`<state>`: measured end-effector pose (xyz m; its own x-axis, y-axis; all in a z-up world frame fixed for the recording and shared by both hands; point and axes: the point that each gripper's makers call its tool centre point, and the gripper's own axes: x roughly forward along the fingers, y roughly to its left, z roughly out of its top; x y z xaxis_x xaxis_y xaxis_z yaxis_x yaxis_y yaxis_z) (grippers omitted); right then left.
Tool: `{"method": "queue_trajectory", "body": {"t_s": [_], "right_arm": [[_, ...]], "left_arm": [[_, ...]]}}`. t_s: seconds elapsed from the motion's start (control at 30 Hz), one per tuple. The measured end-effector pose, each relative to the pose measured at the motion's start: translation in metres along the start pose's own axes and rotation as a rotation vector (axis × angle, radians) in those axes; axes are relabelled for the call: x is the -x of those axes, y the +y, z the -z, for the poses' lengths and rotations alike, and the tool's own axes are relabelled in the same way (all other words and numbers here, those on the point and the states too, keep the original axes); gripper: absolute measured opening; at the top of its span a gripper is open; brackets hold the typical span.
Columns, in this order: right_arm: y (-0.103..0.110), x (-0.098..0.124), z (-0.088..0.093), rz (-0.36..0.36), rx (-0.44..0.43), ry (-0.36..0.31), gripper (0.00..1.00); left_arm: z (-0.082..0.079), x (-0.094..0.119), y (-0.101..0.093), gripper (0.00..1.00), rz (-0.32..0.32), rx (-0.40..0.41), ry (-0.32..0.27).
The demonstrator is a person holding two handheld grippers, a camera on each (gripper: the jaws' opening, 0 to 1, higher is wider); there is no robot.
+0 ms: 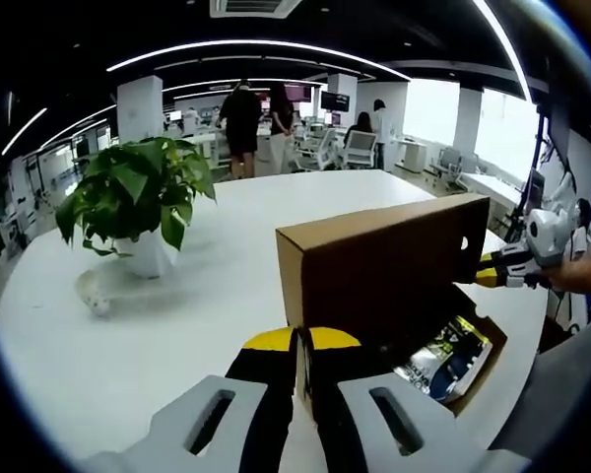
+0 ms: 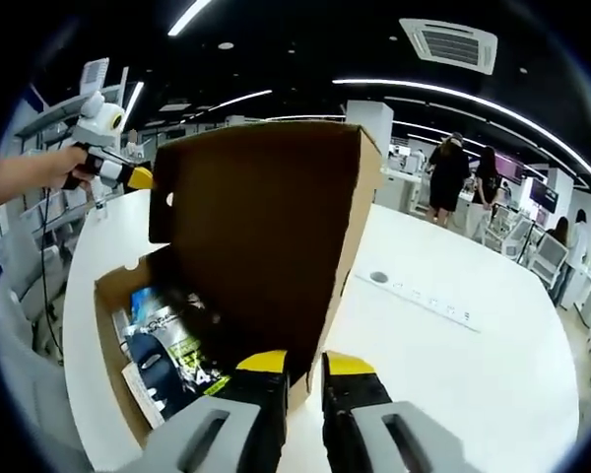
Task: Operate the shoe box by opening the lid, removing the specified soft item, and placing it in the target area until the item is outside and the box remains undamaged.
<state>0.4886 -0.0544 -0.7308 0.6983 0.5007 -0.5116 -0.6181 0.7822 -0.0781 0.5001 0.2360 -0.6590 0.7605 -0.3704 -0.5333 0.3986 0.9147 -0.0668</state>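
**Entry: shoe box, lid raised, contents not yet lifted**

- Box [image 2: 111, 367]: brown card, on the white table [image 1: 177, 325], base intact as far as I can see.
- Lid [image 1: 384, 261]: hinged up, standing roughly upright over the base.
- Left tool [image 1: 297, 345]: clenched on one end of the lid's free edge, the card pinched between its yellow tips.
- Right tool [image 2: 307, 367]: closed on the opposite end of the same edge, by my reading; the card sits in the narrow gap between its tips.
- Item [image 2: 167, 345]: inside the base, dark blue with printed wrapping. I cannot tell exactly what it is.
- Plant [image 1: 133, 197]: potted, well apart from the box.

Handling note, my judgement: opening looks nearly done. I would tip the lid back past upright with both ends moving together, so the hinge fold does not twist or tear. I would then free one tool only once the lid stands by itself and reach for the item's middle, clear of the walls.
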Motion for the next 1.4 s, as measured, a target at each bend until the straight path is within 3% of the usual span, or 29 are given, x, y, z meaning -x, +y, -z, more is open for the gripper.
{"method": "queue_trajectory", "body": {"t_s": [0.57,1.07,1.4], "right_arm": [[-0.011,-0.006,-0.002,0.033,0.01,-0.001,0.0],[-0.014,-0.009,-0.004,0.033,0.012,0.002,0.0],[-0.017,-0.012,-0.006,0.029,0.012,0.004,0.0]], "left_arm": [[-0.006,-0.014,0.006,0.02,-0.009,0.008,-0.02],[0.039,-0.027,0.007,0.08,-0.03,0.029,0.053],[0.061,-0.037,0.007,0.02,-0.035,0.053,0.093]]}}
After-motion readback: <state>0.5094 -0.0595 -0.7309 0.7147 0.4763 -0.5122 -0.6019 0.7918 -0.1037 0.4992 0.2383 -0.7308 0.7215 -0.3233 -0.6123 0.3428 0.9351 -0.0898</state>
